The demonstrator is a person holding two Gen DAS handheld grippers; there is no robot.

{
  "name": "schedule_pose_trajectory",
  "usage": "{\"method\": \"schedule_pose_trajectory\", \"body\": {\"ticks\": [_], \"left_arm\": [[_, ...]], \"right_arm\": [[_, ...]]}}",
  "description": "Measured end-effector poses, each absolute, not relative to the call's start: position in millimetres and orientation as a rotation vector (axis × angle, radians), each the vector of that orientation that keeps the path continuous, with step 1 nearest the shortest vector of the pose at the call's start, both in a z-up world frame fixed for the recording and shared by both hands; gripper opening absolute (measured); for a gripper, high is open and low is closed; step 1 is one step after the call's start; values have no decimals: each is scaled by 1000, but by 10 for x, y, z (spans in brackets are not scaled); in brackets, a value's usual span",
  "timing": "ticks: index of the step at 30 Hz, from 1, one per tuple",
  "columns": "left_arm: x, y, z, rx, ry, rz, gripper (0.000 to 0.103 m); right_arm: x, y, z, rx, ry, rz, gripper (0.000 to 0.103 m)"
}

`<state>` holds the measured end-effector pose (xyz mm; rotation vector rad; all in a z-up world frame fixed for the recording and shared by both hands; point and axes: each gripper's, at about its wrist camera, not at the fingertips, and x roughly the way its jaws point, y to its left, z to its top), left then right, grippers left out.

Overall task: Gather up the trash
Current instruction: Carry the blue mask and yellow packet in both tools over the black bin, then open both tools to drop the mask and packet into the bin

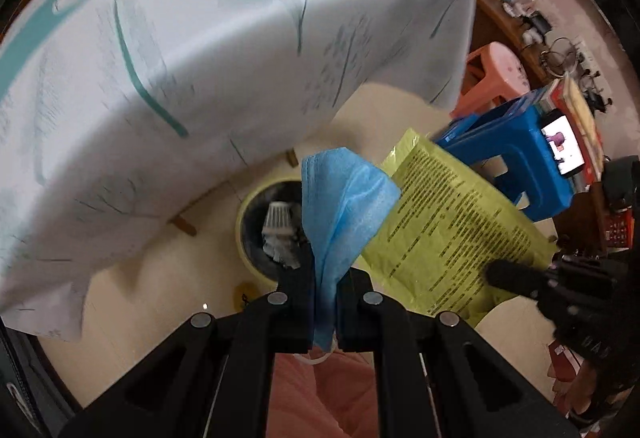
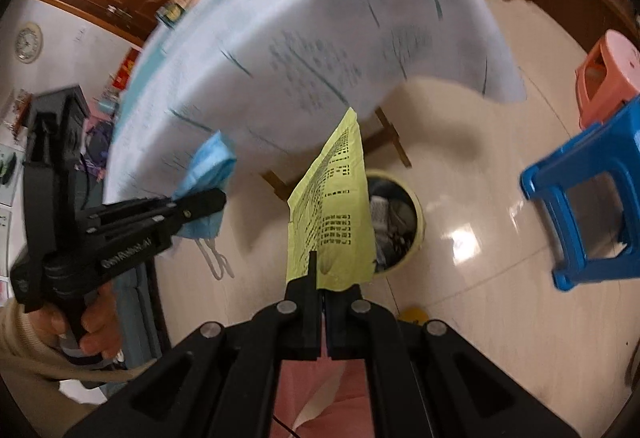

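- Your left tongs (image 1: 324,302) are clenched on a blue face mask (image 1: 344,206); the cloth bunches between the two pads and fans out beyond the tips, and a white ear loop (image 2: 214,258) dangles under it in the right wrist view.
- Your right tongs (image 2: 322,288) are clenched on the lower edge of a yellow printed leaflet (image 2: 336,210), which stands up from the tips with its black text facing the camera.
- Take the round yellow-rimmed trash bin (image 1: 256,206) on the floor as your landmark: the mask hangs above the bin's near rim, and the leaflet is held just beside the mask, over the bin's side that faces the blue stool (image 1: 520,166).
- The bin already holds crumpled white and dark scraps (image 1: 280,234).
- Behind the bin stands the tabletop under a pale cloth with teal strokes (image 1: 200,58), its hem hanging just past the bin's far side; wooden legs (image 2: 394,142) show beneath it.
- The blue stool stands well apart from the bin, and a pink stool (image 1: 496,74) is farther off behind it.
- A small yellow thing (image 2: 414,314) lies on the floor near the bin; what it is I cannot tell.
- Both views are blurred.
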<state>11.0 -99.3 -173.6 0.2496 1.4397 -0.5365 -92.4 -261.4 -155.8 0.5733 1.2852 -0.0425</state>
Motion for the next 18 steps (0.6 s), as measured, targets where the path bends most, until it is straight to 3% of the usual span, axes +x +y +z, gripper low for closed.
{"method": "schedule_pose_trajectory", "body": {"ticks": [10,16,18], "left_arm": [[224,-1093,-3079,322,1496,-511,7],[267,-1082,-3842,342,1502,-504,22],[271,-1048,-4058,351,1497,-499,39]], "right_arm": [[-712,-2581,-3005,597,1451,-91,0],[-491,-2566,-3975,600,1518,-111,3],[-444,-2582,-4196,628,1529,-126,4]]}}
